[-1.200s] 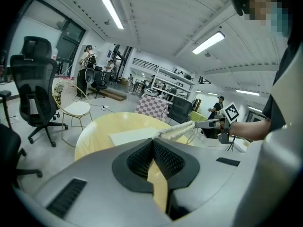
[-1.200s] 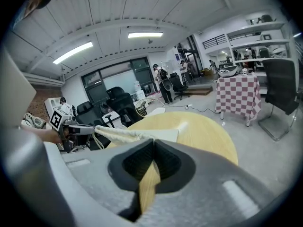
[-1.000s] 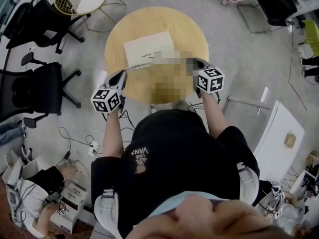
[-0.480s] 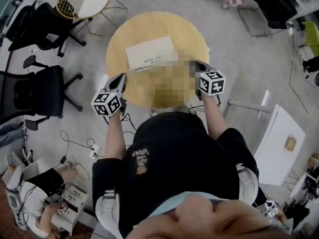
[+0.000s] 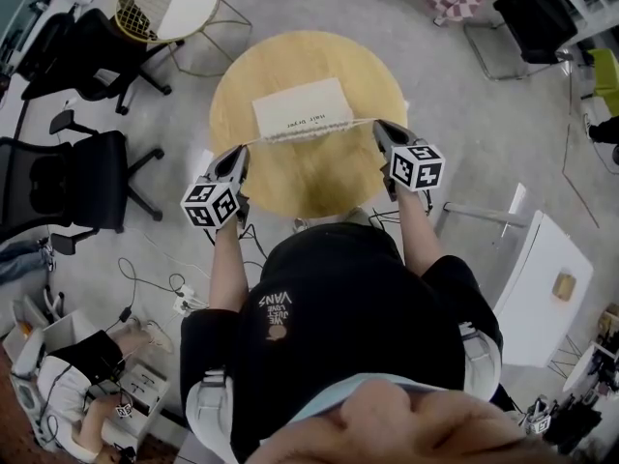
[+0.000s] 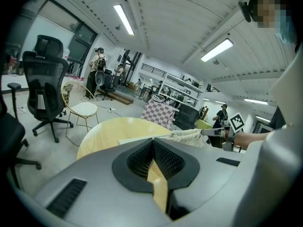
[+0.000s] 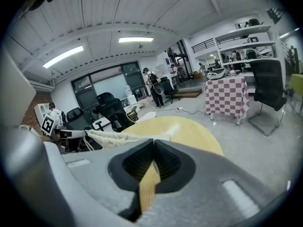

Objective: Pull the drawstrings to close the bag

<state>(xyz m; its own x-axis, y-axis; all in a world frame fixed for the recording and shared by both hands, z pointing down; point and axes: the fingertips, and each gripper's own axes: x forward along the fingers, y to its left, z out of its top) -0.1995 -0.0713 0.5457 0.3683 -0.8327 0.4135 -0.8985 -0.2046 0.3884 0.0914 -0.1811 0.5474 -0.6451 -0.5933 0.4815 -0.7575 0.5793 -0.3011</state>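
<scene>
Judging from the puckered mouth, the closing is taken to be well under way but not finished. A cream drawstring bag (image 5: 302, 112) is seen lying flat on the far half of the round wooden tabletop (image 5: 319, 177), with its mouth turned toward the tabletop's near rim. That edge is gathered into small ruffles along its whole length. It is nevertheless stretched out in a line nearly as wide as the bag, so a tightly bunched neck is not yet shown.

The left drawstring (image 5: 253, 141) is pinched in the clenched jaws of the left gripper (image 5: 239, 155), which is held over the tabletop's near left rim. The right drawstring (image 5: 363, 123) is pinched in the same way by the right gripper (image 5: 380, 130), over the near right rim. Both cords are drawn taut and are led out sideways from the 2 ends of the mouth. In each gripper view the jaws are seen pressed together, with only the thin cord running off from their tips.

A further outward pull is judged to be needed until the ruffles are packed close.

The bag's inside is hidden by the cloth. The body lies flat, so nothing bulky is suggested, but the contents cannot be told. A line of print on the cloth appears to read "hair dryer".
</scene>
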